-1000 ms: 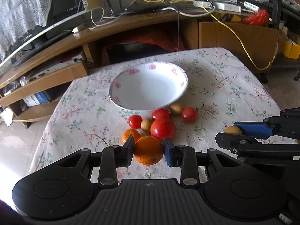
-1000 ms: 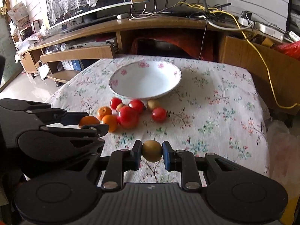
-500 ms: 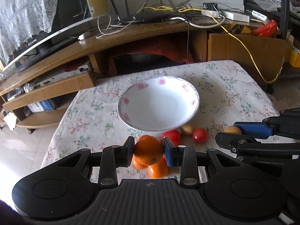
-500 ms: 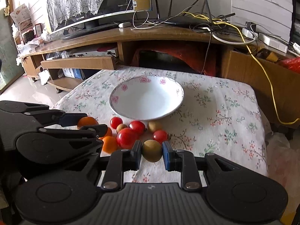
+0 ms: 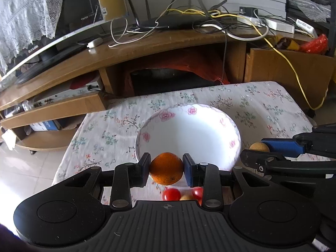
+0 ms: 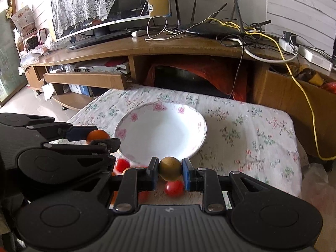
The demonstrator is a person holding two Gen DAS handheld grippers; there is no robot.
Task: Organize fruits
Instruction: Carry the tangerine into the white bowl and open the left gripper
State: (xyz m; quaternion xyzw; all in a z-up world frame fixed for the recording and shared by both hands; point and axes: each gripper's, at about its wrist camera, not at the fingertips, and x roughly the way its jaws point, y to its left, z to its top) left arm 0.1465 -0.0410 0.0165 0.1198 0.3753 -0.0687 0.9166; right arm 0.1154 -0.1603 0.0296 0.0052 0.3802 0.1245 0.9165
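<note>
My left gripper (image 5: 166, 167) is shut on an orange (image 5: 166, 168), held in the air at the near rim of the white floral bowl (image 5: 210, 113). My right gripper (image 6: 169, 169) is shut on a small brown-yellow fruit (image 6: 170, 168), also at the near rim of the bowl (image 6: 147, 124). The bowl holds nothing. Red tomatoes (image 5: 171, 194) and other small fruits lie on the flowered tablecloth (image 5: 113, 126) below the grippers, partly hidden. In the right wrist view the left gripper (image 6: 98, 136) shows at the left with its orange (image 6: 97, 135). In the left wrist view the right gripper (image 5: 258, 148) shows at the right.
A wooden TV stand (image 6: 168, 46) with a monitor (image 6: 117, 6), router and tangled cables stands just behind the small table. A cardboard box (image 5: 289, 69) sits at the right. The table's edges drop to tiled floor (image 5: 31, 168) on the left.
Both grippers have moved forward toward the bowl with their fruits. The loose fruits on the cloth have slid down in view and are now mostly under the grippers.
</note>
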